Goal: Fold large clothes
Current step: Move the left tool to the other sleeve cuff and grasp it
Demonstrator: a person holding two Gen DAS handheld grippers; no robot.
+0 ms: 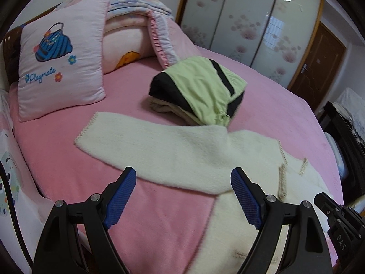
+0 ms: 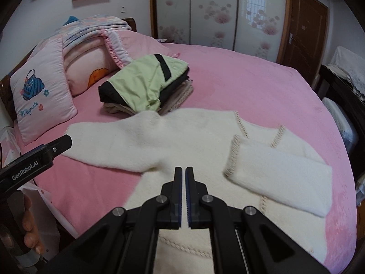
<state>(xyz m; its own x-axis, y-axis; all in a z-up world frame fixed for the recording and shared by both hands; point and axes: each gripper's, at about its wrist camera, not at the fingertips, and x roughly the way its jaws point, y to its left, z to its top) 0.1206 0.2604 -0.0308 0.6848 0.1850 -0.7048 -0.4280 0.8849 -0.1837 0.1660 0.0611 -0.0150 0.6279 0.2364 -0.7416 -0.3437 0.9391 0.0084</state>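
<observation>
A cream fleece sweater [image 2: 182,141] lies flat on the pink bed [image 2: 262,91]. Its left sleeve [image 1: 148,146] stretches out to the left. Its right sleeve [image 2: 278,175] is folded in across the body. My left gripper [image 1: 182,178] is open and empty, just above the near edge of the left sleeve. My right gripper [image 2: 184,171] is shut and empty, over the sweater's middle. The left gripper's body [image 2: 38,157] shows at the left of the right wrist view.
A stack of folded clothes topped by a green and black garment [image 1: 200,91] sits behind the sweater. A pink Playmate pillow [image 1: 61,64] and folded quilts [image 1: 136,18] lie at the bed's head. A wardrobe [image 2: 216,11] and a door [image 2: 303,27] stand beyond.
</observation>
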